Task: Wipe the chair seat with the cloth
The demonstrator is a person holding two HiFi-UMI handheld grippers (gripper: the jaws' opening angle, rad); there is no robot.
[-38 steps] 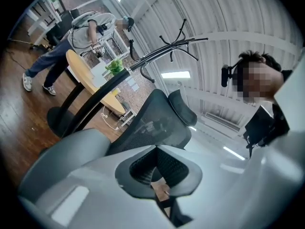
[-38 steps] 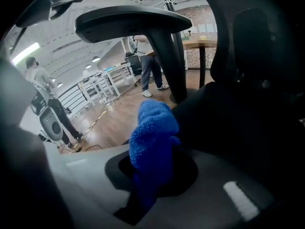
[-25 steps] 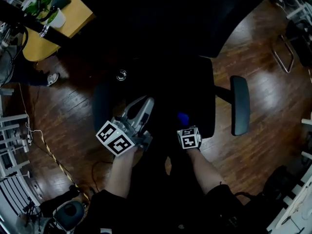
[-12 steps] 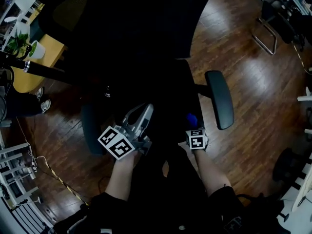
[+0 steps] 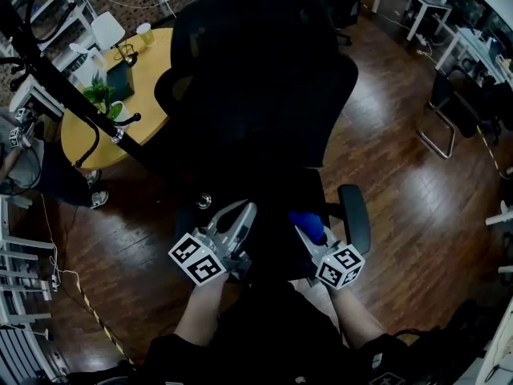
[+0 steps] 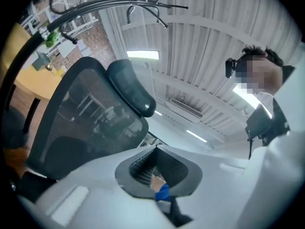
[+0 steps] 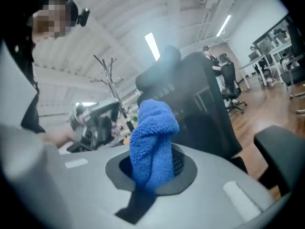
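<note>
— So, what is different from a second ago?

— Mostly my head. A second ago I look straight down on the dark seat. Now the whole chair (image 5: 264, 79) fills the view, backrest included, with the round table (image 5: 140, 70) behind it. The seat (image 5: 264, 195) sits low in the picture, with the armrest (image 5: 355, 215) at its right.

— And the hands?

— Both tip upward now. My right gripper (image 5: 305, 231) looked along the seat under the armrest a moment back; now it faces the backrest and the ceiling. Its jaws are clamped on the blue cloth (image 7: 152, 142), which stands up out of them in a bunch. From above, the cloth hangs over the seat's right front, just beside the armrest. I judge it lifted off the surface, not pressed to it.

— The left one?

— My left gripper (image 5: 243, 212) hovers over the seat's left front, jaws drawn together with nothing in them.

— What does that mean for the wiping?

— With the cloth raised, this is either a pause between strokes or the end of them. The seat is too dark to show which.

— Any writing?

— None I can read. The cubes (image 5: 196, 257) on the grippers carry only black-and-white square patterns, and I see no brand on the chair or the cloth.
</note>
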